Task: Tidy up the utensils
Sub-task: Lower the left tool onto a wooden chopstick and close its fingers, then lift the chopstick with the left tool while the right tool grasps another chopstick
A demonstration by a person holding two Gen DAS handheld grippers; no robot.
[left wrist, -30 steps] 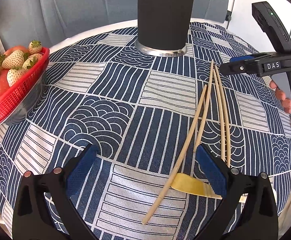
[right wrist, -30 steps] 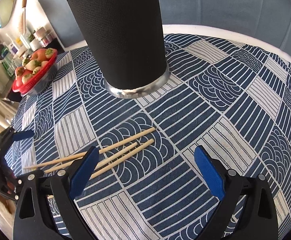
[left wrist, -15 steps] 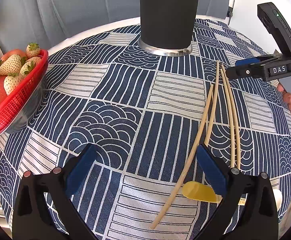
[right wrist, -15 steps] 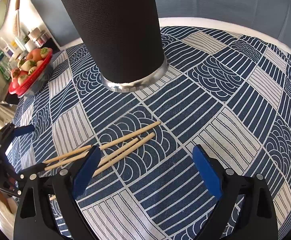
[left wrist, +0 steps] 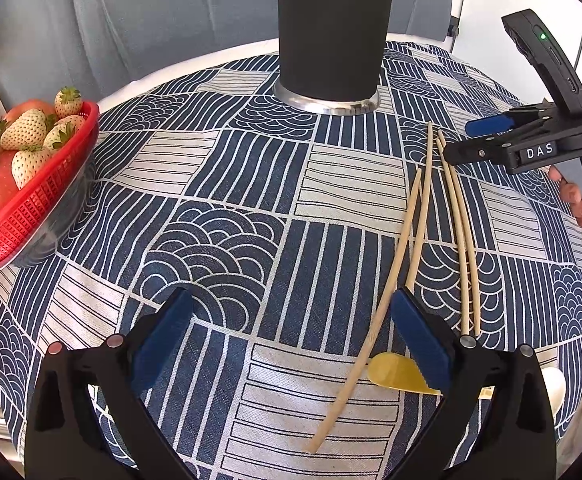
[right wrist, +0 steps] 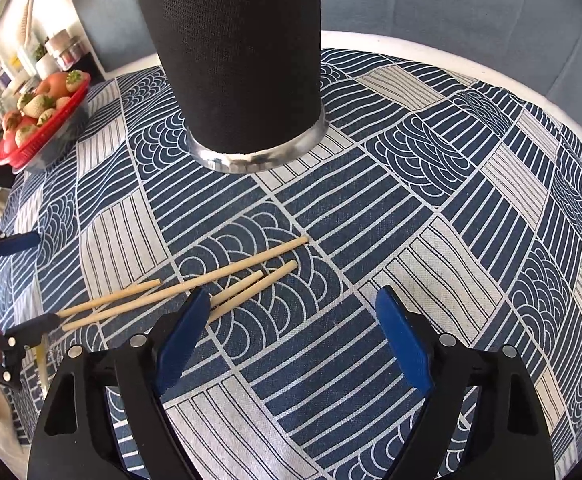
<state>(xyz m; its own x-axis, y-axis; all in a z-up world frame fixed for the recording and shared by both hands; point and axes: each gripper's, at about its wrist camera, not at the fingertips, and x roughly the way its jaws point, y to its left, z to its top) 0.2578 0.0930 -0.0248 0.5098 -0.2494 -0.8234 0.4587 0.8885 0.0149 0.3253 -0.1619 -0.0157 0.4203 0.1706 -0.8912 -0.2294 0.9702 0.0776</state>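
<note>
Left wrist view: your left tongs (left wrist: pixel 291 334) tilt down, gaping and empty, over the patterned tabletop (left wrist: pixel 219 184); chopsticks (left wrist: pixel 423 224) lie right. Right wrist view: your right tongs (right wrist: pixel 291 332), jaws just narrowing yet apart, hover beside them, below the black holder (right wrist: pixel 235 56).

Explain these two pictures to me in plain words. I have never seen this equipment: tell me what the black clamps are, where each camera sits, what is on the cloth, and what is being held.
No robot here: a person holds one hand-held two-finger tool in each hand. Each picture comes from a wide-angle camera mounted on a tool, looking forward along its blue-padded fingers. One shows the left tool, the other the right tool. Each view also catches the other tool at its edge.

On the patterned tablecloth stand a tall black holder and a red basket of strawberries. Four wooden chopsticks lie loose, with a small yellow piece near them.

Nothing is held. Both tools are open over the cloth; the right one's jaws have just been closing a little, with nothing gripped between them.
</note>
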